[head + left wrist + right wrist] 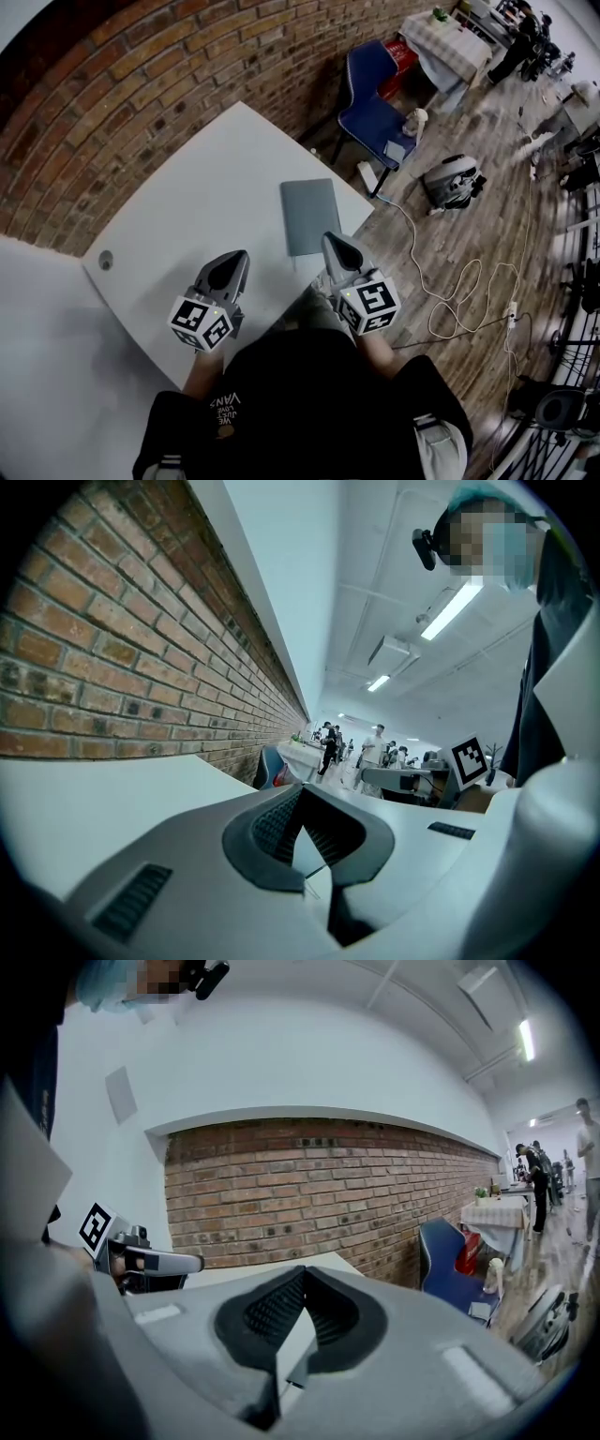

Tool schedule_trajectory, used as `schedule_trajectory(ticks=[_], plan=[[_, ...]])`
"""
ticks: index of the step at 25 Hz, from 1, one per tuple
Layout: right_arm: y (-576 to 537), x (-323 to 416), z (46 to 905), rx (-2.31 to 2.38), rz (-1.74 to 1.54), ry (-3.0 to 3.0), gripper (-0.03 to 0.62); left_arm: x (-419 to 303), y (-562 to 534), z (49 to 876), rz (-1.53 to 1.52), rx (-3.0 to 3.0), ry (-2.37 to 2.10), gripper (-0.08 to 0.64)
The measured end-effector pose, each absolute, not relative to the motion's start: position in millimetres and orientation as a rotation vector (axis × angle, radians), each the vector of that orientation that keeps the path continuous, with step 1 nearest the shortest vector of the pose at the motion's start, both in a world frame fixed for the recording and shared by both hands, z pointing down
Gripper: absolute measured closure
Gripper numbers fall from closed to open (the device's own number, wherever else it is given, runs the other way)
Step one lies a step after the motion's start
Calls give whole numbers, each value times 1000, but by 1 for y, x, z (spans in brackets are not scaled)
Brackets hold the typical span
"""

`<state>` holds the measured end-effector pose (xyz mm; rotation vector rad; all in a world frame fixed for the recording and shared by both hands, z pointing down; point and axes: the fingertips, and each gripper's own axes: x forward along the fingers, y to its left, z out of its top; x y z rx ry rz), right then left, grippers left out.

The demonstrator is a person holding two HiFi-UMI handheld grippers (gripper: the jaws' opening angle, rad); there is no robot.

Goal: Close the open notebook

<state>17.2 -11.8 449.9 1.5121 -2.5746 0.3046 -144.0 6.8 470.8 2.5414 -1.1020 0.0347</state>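
Observation:
A grey notebook lies flat with its cover down on the white table, near the table's right edge. My right gripper hovers at the notebook's near end, its jaws together with nothing between them. My left gripper is to the notebook's left, over bare table, also shut and empty. In the left gripper view the jaws meet at their tips, and the right gripper shows beyond them. In the right gripper view the jaws meet too, and the left gripper shows at the left.
A brick wall runs behind the table. A blue chair stands past the table's far corner. A grey machine and a white cable lie on the wooden floor at the right. The table has a round cable hole.

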Motion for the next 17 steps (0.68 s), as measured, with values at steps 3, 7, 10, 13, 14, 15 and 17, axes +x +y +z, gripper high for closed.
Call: schedule_trajectory(ticks=[3, 7, 10, 13, 14, 15, 17], plan=[[-11, 19, 451, 1518, 310, -2570, 595, -143, 6, 470, 36, 2544, -1097, 549], [-9, 24, 454, 1536, 319, -2562, 595, -140, 7, 472, 35, 2547, -1090, 549], [-9, 25, 455, 1544, 334, -2567, 595, -139, 7, 473, 36, 2546, -1087, 549], [-9, 27, 456, 1544, 326, -2559, 595, -138, 7, 473, 40, 2545, -1089, 549], [-9, 28, 457, 1544, 325, -2555, 595, -138, 7, 473, 40, 2545, -1089, 549], [-9, 29, 457, 1544, 323, -2552, 595, -137, 7, 473, 40, 2545, -1090, 549], [-10, 30, 457, 1545, 320, -2549, 595, -137, 7, 472, 40, 2544, -1090, 549]])
